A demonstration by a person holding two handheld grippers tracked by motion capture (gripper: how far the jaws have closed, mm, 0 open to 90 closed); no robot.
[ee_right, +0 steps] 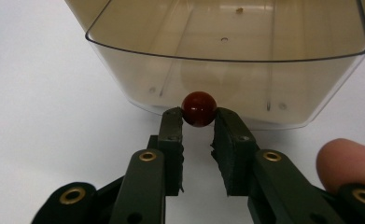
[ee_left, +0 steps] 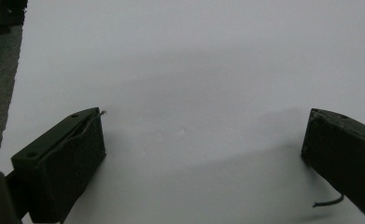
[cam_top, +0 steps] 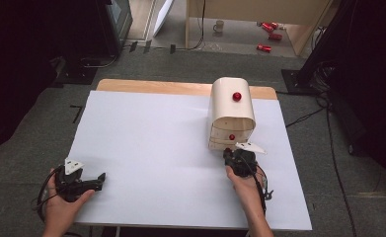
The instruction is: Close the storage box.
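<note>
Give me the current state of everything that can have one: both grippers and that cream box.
Left gripper: open, holding nothing, low over the white table.
Right gripper: shut on the lower red knob.
Cream box: upright; drawer front looks flush or barely out.
Upper red knob: untouched.

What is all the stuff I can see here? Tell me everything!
Table: one, white top, wooden far edge, middle of the room.
Drawer box: one, cream, right part of the table.
Knobs: two, red, one on top of the box, one on the lower drawer.
Mug: one, white, on the floor beyond the table.
Cans: several, red, on the floor near the mug.
Left hand-held gripper: one, black, open, near-left table edge.
Right hand-held gripper: one, black, shut on the drawer knob.
</note>
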